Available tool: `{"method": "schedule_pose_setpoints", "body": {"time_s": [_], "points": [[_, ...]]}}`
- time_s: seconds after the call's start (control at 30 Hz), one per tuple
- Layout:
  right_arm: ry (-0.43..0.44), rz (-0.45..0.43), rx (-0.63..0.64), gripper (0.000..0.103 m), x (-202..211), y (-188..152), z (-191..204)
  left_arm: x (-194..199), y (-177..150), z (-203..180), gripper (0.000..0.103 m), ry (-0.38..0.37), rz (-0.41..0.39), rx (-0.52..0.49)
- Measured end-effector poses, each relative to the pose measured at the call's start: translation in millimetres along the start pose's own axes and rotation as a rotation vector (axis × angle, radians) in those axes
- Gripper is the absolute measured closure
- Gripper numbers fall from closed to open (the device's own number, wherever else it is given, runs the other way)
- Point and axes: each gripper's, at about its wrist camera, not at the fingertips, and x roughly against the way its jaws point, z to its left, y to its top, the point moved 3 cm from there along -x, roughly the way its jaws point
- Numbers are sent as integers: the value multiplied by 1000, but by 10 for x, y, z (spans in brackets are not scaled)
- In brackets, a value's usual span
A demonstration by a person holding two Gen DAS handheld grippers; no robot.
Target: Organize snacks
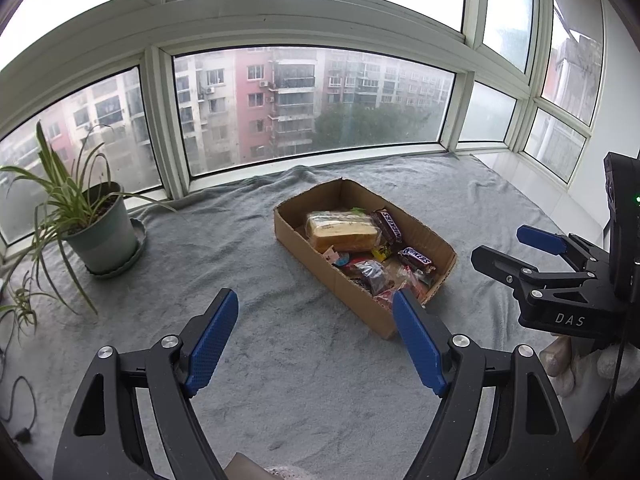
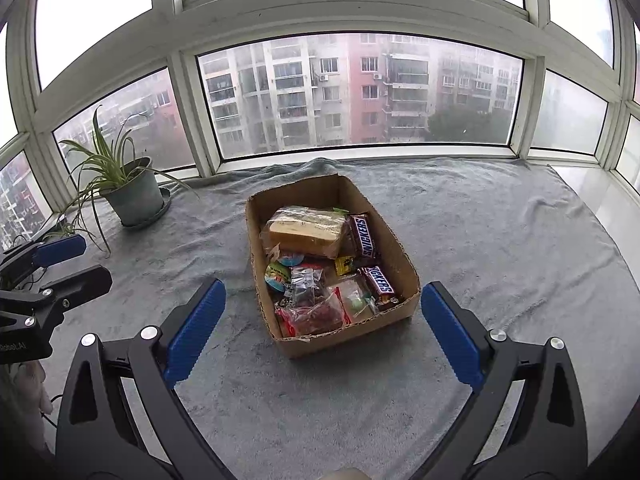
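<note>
Left gripper (image 1: 314,344) and right gripper (image 2: 322,332) both hang spread and empty; the snack-filled cardboard box (image 2: 400,248) sits just ahead of them

An open, shallow cardboard box (image 2: 394,246) lies angled on the grey-towelled surface (image 2: 500,240), holding a wrapped bread loaf (image 2: 306,232) at its far end, two Snickers bars (image 2: 363,236), and several small clear and coloured snack packets (image 2: 316,312) nearer.
</note>
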Motion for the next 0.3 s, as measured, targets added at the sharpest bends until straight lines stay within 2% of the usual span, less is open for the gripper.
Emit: {"method": "schedule_pose_setpoints", "body": {"time_s": [0.3], "points": [[-2, 18, -11, 3, -49, -20, -32, -21, -32, 20, 23, 2, 10, -2]]}}
